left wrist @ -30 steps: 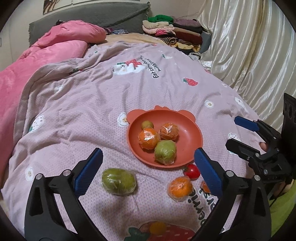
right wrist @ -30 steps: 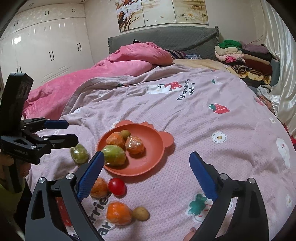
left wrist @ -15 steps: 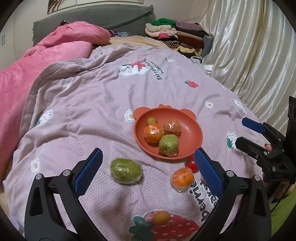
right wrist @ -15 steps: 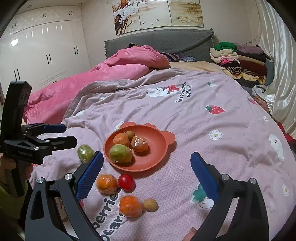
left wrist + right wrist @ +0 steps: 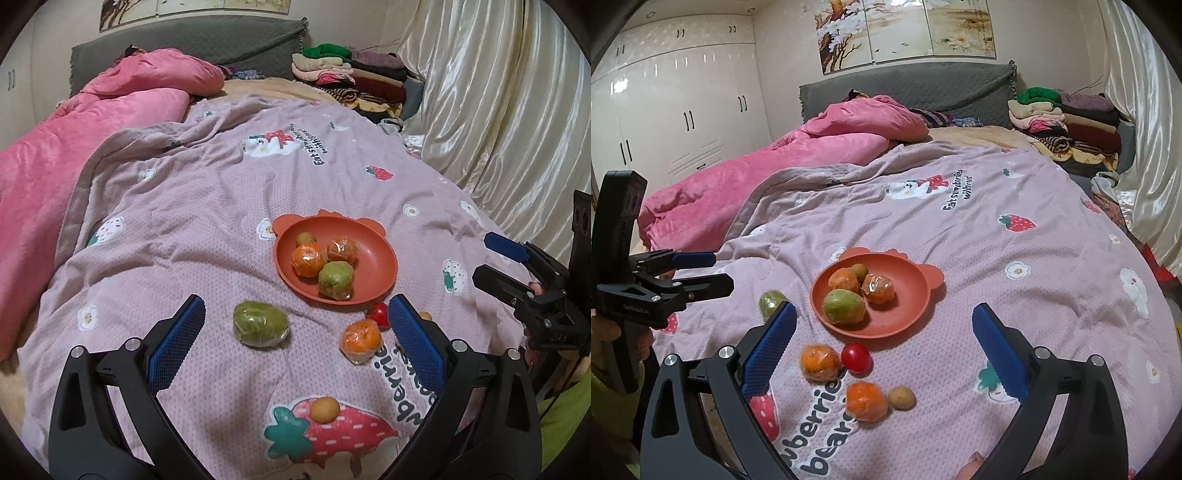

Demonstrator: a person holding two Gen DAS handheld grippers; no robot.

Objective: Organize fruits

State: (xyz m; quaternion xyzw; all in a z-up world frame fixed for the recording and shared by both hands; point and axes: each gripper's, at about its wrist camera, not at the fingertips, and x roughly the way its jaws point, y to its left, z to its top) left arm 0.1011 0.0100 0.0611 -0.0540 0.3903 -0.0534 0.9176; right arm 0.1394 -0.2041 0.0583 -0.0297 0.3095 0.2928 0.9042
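As tongs [image 5: 295, 347] retreat, fruit shrinks, plate [image 5: 373, 291] unchanged

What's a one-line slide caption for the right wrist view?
Open right gripper hovers over a bedspread: four wrapped fruits in the orange plate, loose fruits and a cherry tomato nearby.

an orange-red plate [image 5: 376, 266] with small ears lies flat on the bed and holds four fruits: two wrapped oranges [image 5: 306, 259], a wrapped green fruit [image 5: 335, 279] at its near edge and a small brownish one [image 5: 305, 238] at the back. loose on the bedspread just beside the plate lie a wrapped green fruit [image 5: 260, 324], a wrapped orange [image 5: 360, 336], a red tomato [image 5: 378, 314], another wrapped orange [image 5: 866, 401] touching a small brown fruit [image 5: 902, 397], and a small yellow fruit [image 5: 324, 409].
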